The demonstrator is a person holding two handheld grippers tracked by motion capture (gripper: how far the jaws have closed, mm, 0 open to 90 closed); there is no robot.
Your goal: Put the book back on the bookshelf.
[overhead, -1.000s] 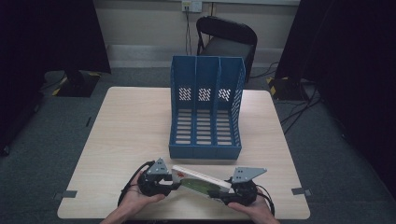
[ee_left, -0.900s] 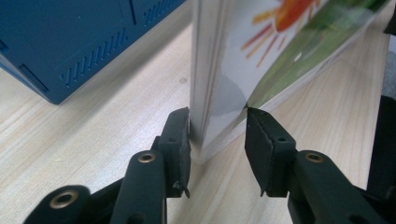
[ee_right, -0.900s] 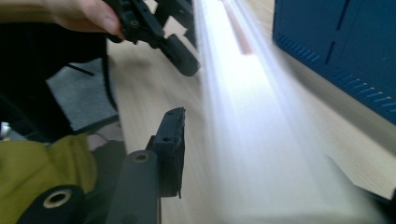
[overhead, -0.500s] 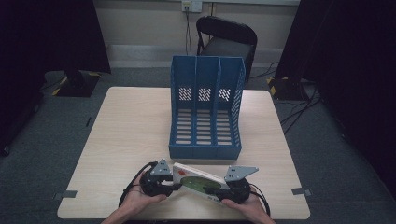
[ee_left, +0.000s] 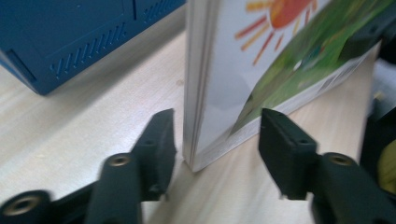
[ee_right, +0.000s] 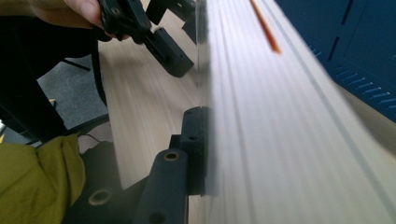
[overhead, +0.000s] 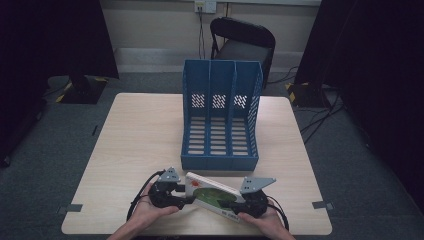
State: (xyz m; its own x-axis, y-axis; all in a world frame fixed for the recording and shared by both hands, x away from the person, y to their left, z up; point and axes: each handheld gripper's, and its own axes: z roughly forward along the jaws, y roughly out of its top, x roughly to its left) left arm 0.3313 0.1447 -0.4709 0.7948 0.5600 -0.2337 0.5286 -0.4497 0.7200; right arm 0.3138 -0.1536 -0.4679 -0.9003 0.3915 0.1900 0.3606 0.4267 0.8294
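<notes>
The left gripper (overhead: 186,196) has its jaws apart on both sides of the book's corner, not pressing it. The book (overhead: 212,195) lies near the table's (overhead: 130,135) front edge, before the blue file rack (overhead: 220,117). The right gripper (overhead: 234,204) clamps the book's other end.

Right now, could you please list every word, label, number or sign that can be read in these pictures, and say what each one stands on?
No text can be read as words here.
Book: a strip of small print or a barcode runs along its lower cover edge, too blurred to read; the rest is a picture of a sun and green.
Blue file rack: no label visible.
Left gripper, right gripper: no markings visible.
</notes>
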